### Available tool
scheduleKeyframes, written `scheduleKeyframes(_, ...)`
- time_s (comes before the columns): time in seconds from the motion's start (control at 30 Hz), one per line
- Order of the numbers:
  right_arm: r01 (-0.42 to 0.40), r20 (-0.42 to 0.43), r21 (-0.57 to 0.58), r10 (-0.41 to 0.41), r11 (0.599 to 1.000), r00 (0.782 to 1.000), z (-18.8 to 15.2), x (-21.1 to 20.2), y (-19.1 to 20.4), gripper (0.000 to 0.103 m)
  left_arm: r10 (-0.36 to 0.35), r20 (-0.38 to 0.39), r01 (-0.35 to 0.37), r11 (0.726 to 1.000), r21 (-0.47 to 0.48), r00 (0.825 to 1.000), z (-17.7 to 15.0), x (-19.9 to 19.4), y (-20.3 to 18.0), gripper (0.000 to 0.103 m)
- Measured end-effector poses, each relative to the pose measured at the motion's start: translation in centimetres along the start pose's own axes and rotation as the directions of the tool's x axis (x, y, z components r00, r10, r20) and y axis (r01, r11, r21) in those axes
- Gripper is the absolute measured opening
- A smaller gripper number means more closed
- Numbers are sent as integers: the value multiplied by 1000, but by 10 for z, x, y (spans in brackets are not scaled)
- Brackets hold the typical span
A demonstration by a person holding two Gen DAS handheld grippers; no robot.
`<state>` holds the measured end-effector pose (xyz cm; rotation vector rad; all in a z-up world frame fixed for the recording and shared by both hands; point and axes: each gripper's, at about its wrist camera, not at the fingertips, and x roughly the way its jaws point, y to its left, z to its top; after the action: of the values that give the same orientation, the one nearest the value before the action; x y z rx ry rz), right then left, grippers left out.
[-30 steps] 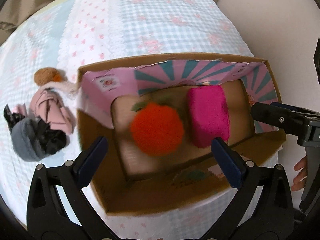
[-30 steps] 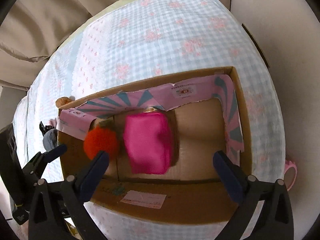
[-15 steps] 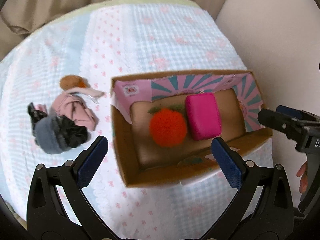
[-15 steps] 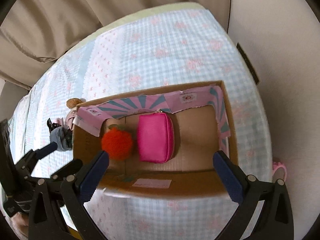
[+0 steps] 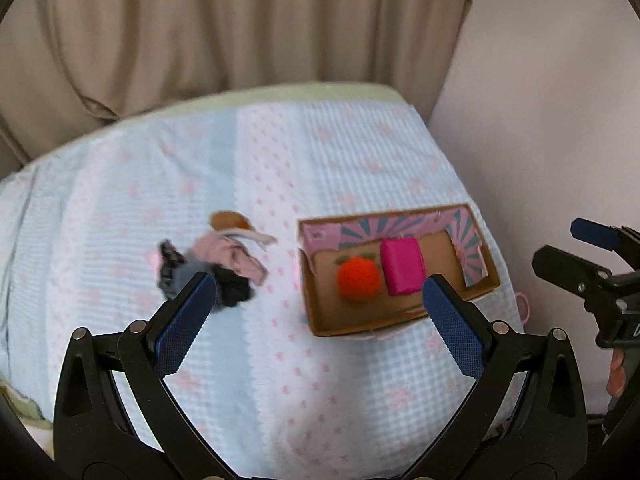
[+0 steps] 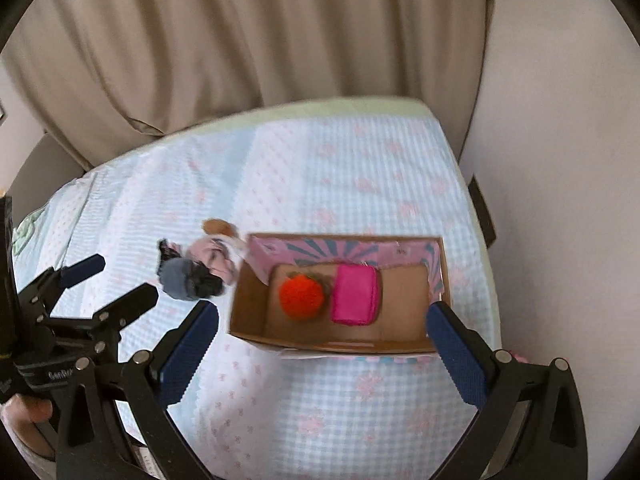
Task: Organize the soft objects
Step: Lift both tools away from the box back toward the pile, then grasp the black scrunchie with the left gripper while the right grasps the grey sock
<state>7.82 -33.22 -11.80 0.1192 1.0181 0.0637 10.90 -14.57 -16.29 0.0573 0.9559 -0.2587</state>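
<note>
Both grippers have been drawn back from the box (image 6: 340, 344), left gripper (image 5: 316, 320) and right gripper (image 6: 320, 340) spread and empty. Orange ball (image 6: 301, 297) and pink pouch (image 6: 355, 294) lie inside; a pile (image 5: 216, 266) remains mid-bed, beside the box, to be fetched next.

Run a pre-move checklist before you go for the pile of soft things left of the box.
1. Left gripper open and empty: ok.
2. Right gripper open and empty: ok.
3. Orange plush and pink pouch inside the cardboard box: ok.
4. Free room in the box right of the pouch: ok.
5. Pile of soft items still outside on the bedspread: not ok.
6. How many items the pile holds: cannot tell, blurred.
</note>
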Motion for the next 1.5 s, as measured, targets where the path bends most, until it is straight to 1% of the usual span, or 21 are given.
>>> scheduleKeyframes(0.03,-5,25,-15,5,1000,1000,-1,-12,9,103,5,16,-5,1000,-7,1000,-1,-10,4,103)
scheduleKeyframes(0.17,0,93,-52,5,999,996,-4,-39,34,103,32,76,-28,998,-49,997,-11,-51,30,103)
scheduleKeyframes(0.23,-8,110,-72,16,997,994,-5,-44,44,103,59,87,-52,995,-84,994,-17,-65,47,103)
scheduleKeyframes(0.37,-49,144,-93,62,994,988,-8,-46,62,103,103,82,-90,984,-155,991,-29,-85,82,103)
scheduleKeyframes(0.53,-88,174,-117,108,989,979,-14,-45,91,103,142,73,-124,971,-202,987,-38,-97,126,103)
scheduleKeyframes(0.63,-114,162,-125,133,986,978,-16,-37,114,103,136,76,-115,966,-231,988,-40,-98,153,103)
scheduleKeyframes(0.73,-118,153,-137,138,984,979,-16,-27,138,103,114,65,-94,964,-251,991,-40,-90,184,103)
scheduleKeyframes(0.83,-123,150,-124,141,985,979,-16,-14,162,103,54,34,-44,968,-248,998,-35,-72,217,103)
scheduleKeyframes(0.93,-118,144,-99,131,988,981,-18,5,187,103,-2,0,1,969,-247,1000,-32,-48,246,103)
scheduleKeyframes(1.0,-110,133,-96,122,989,984,-20,23,204,103,-41,-34,31,967,-253,999,-32,-25,265,103)
scheduleKeyframes(1.1,-88,109,-112,100,990,989,-23,57,228,103,-95,-87,68,960,-273,992,-33,12,287,102)
scheduleKeyframes(1.17,-84,96,-124,96,989,991,-25,77,241,103,-139,-126,97,951,-293,982,-35,39,302,102)
scheduleKeyframes(1.27,-87,70,-148,98,985,993,-29,108,255,103,-201,-175,136,937,-322,964,-40,78,318,102)
scheduleKeyframes(1.37,-80,40,-182,88,980,995,-34,142,265,103,-244,-218,161,926,-340,945,-47,118,327,102)
scheduleKeyframes(1.43,-74,21,-195,79,978,997,-36,166,268,103,-288,-248,182,909,-376,925,-55,151,334,100)
scheduleKeyframes(1.5,-72,3,-209,75,975,997,-42,190,272,103,-322,-265,195,890,-411,909,-64,175,338,99)
